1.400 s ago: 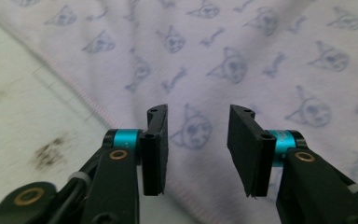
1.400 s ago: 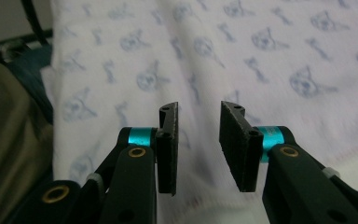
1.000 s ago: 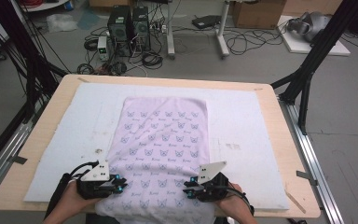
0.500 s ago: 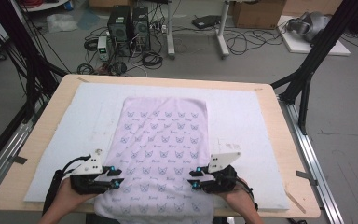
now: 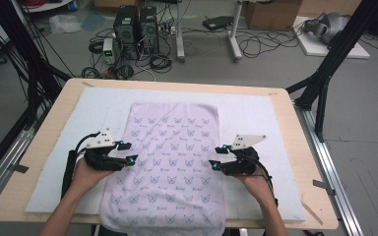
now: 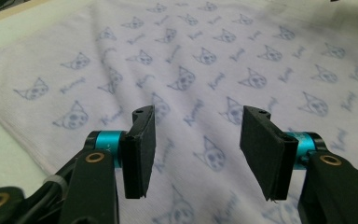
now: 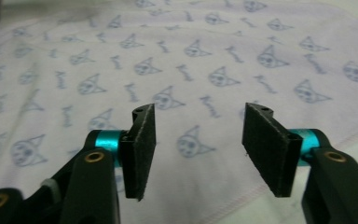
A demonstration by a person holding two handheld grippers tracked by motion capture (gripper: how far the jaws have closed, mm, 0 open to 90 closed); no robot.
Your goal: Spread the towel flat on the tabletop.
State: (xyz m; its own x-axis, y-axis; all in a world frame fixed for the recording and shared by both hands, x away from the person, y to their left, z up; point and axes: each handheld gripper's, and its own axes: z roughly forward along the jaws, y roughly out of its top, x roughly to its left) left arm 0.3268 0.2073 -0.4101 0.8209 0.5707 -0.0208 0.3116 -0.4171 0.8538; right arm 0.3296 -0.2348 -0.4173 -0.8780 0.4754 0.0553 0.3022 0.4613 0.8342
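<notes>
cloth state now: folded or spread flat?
Spread flat. The cloth lies as one smooth sheet on the white mat, with no visible fold; its near edge hangs over the table's front. Both grippers are open beside it.

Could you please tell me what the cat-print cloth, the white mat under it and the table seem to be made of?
Cat-print cloth: soft matte cotton-like knit, judging by its fine ribbing and stitched hem. White mat: probably felt or foam padding, flat, dull and slightly fuzzy. Table: pale wood or plywood, smooth, with a lighter edge band.
</notes>
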